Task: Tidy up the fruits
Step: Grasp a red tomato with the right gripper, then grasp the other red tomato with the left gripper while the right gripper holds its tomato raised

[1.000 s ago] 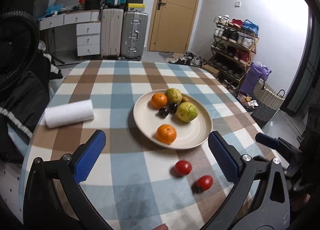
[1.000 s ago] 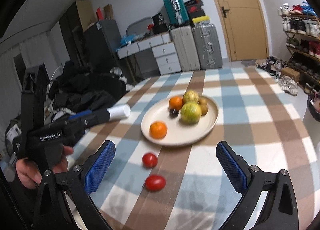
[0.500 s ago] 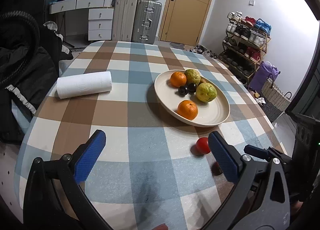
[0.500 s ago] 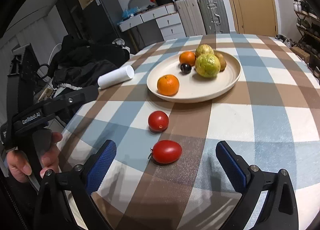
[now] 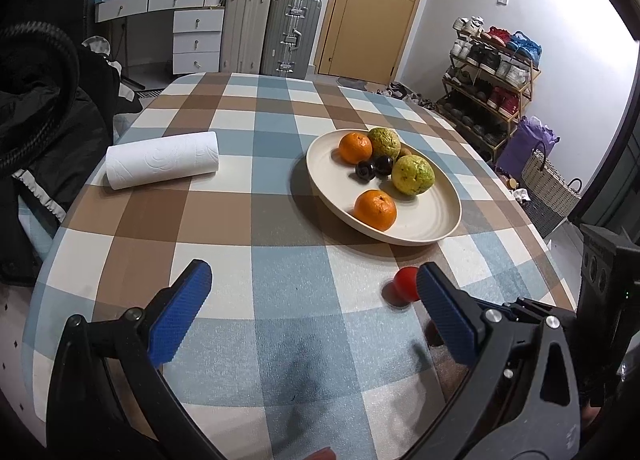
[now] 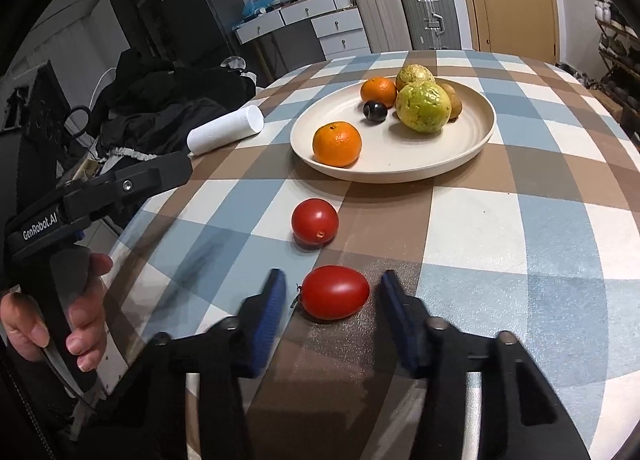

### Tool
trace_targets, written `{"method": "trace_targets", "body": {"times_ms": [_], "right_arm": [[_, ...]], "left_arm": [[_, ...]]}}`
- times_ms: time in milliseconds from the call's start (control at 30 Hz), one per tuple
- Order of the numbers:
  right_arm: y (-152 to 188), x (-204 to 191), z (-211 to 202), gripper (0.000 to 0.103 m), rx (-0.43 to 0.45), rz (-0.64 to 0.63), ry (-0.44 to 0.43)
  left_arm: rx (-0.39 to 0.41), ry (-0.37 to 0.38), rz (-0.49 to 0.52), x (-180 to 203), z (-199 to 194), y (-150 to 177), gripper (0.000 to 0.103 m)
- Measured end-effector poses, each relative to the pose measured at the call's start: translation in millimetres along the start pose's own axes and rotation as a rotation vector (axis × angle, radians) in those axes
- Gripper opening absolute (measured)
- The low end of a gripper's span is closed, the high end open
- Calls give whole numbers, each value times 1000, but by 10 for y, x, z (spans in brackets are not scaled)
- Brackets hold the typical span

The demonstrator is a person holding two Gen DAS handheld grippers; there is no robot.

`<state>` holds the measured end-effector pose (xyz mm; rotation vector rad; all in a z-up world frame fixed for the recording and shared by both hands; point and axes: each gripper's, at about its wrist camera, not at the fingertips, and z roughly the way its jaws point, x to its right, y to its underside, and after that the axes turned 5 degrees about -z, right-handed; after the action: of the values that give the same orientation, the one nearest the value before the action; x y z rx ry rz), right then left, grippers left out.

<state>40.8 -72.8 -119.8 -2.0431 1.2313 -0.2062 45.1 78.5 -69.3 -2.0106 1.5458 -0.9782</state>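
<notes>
While the checked table [image 6: 500, 228] carries the plate [image 6: 472, 148] of oranges and green fruit, two tomatoes lie loose in front of it. Your left gripper [image 5: 312, 312] hangs spread and empty. Your right gripper [image 6: 332, 300] brackets the oval tomato [image 6: 335, 292], pads either side, not yet touching. It looks smooth, thin-skinned and soft: close gently across its middle. The round tomato [image 6: 315, 222] sits nearer the plate.
</notes>
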Motion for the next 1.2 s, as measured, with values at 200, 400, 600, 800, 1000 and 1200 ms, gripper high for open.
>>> {"method": "trace_targets", "body": {"times_ms": [200, 400, 600, 800, 1000, 1200], "right_arm": [[-3, 19, -17, 36, 14, 2, -9], [-15, 142, -152, 35, 53, 32, 9], [-23, 293, -290, 35, 85, 48, 33], [2, 453, -410, 35, 105, 68, 56], [6, 548, -464, 35, 117, 80, 69], [-11, 625, -459, 35, 128, 104, 63]], "left_arm": [[-7, -1, 6, 7, 13, 5, 102], [-37, 17, 37, 124, 112, 18, 102], [-99, 51, 70, 304, 316, 51, 102], [-173, 91, 95, 477, 583, 104, 102], [-218, 117, 97, 534, 825, 124, 98], [-227, 159, 108, 569, 899, 115, 77]]}}
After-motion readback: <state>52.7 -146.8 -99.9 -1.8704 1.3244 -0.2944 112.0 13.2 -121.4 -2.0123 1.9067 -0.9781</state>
